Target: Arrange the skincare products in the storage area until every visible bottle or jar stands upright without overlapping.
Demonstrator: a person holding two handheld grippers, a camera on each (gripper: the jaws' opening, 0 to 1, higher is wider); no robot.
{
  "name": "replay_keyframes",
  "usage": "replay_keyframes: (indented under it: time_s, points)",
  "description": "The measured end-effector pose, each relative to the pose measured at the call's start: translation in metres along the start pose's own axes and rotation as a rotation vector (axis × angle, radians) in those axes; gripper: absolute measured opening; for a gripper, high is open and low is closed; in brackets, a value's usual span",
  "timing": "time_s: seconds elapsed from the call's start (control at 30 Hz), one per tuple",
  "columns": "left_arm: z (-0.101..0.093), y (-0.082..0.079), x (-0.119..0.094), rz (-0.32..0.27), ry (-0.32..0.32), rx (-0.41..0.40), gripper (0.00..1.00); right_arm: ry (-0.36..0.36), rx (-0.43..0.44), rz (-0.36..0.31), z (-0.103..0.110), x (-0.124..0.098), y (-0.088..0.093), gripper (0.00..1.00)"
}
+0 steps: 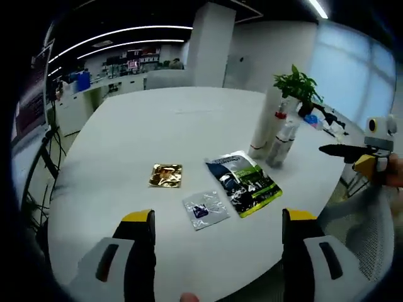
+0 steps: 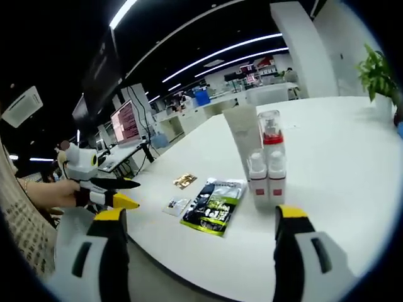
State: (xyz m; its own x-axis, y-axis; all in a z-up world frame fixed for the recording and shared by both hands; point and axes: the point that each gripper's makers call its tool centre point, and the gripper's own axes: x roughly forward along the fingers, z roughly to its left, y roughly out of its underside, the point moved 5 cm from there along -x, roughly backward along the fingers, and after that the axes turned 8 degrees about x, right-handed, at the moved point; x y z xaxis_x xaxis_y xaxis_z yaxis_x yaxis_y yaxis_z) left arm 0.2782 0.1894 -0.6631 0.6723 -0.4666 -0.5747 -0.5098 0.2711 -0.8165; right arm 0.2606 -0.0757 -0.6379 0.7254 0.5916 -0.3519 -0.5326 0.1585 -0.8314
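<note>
Both tools hang above the white surface [image 1: 157,126], each one released, jaws spread wide with nothing between them. The left tool [image 1: 217,242] looks down at 3 flat packets: a gold sachet [image 1: 166,175], a small silver sachet [image 1: 205,209] and a larger green-and-black pouch [image 1: 243,183]. These should be light, floppy and slick, lying flat with no edge raised, so I'd guess a pinch at a corner or a slide toward the surface's rim would be needed to lift one.

Over at the right tool [image 2: 200,242], the bottles are upright already: a tall white tube [image 2: 242,135], a clear bottle with a red band [image 2: 271,133] and 2 small white bottles [image 2: 267,176] standing side by side, touching or nearly so. They look like stiff, smooth plastic, light and top-heavy enough to tip; a grip across the body below the cap seems safest. The tall tube may be soft-walled, so squeeze gently.

The left tool also appears in the right gripper view, held in a person's hand [image 2: 53,192].
</note>
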Motion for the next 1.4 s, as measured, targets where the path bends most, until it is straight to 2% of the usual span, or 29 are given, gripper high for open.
replay_keyframes:
  time_s: [0.17, 0.3, 0.33, 0.4, 0.53, 0.83, 1.0, 1.17, 1.37, 1.4]
  points:
    - [-0.002, 0.009, -0.014, 0.01, 0.05, 0.06, 0.85, 0.007, 0.007, -0.006, -0.003, 0.0, -0.001, 0.98]
    - [-0.004, 0.014, -0.021, -0.002, 0.076, 0.062, 0.89, 0.011, 0.002, -0.002, -0.003, 0.0, 0.0, 0.98]
    - [-0.004, 0.013, -0.021, -0.001, 0.079, 0.063, 0.9, 0.012, 0.002, -0.001, -0.003, 0.0, 0.0, 0.98]
    - [-0.008, 0.005, -0.019, -0.037, 0.091, 0.072, 0.92, 0.013, 0.0, 0.001, -0.004, 0.0, 0.0, 0.98]
    - [-0.007, 0.006, -0.017, -0.017, 0.082, 0.09, 0.92, 0.016, 0.0, 0.002, -0.004, 0.0, 0.0, 0.98]
    - [0.002, 0.009, -0.012, 0.015, 0.058, 0.068, 0.92, 0.02, 0.0, 0.004, -0.003, 0.0, 0.0, 0.98]
    - [0.011, 0.013, 0.005, 0.095, 0.055, 0.057, 0.91, 0.019, -0.001, 0.009, -0.003, 0.001, 0.001, 0.98]
    - [0.02, 0.002, 0.024, 0.114, 0.044, 0.054, 0.92, 0.022, 0.002, 0.013, -0.004, 0.001, 0.001, 0.98]
    - [0.032, -0.001, 0.049, 0.205, 0.043, 0.052, 0.92, 0.029, 0.004, 0.008, -0.006, 0.001, -0.001, 0.97]
    - [0.036, -0.002, 0.053, 0.225, 0.026, 0.039, 0.93, 0.031, 0.005, 0.006, -0.006, 0.001, -0.001, 0.97]
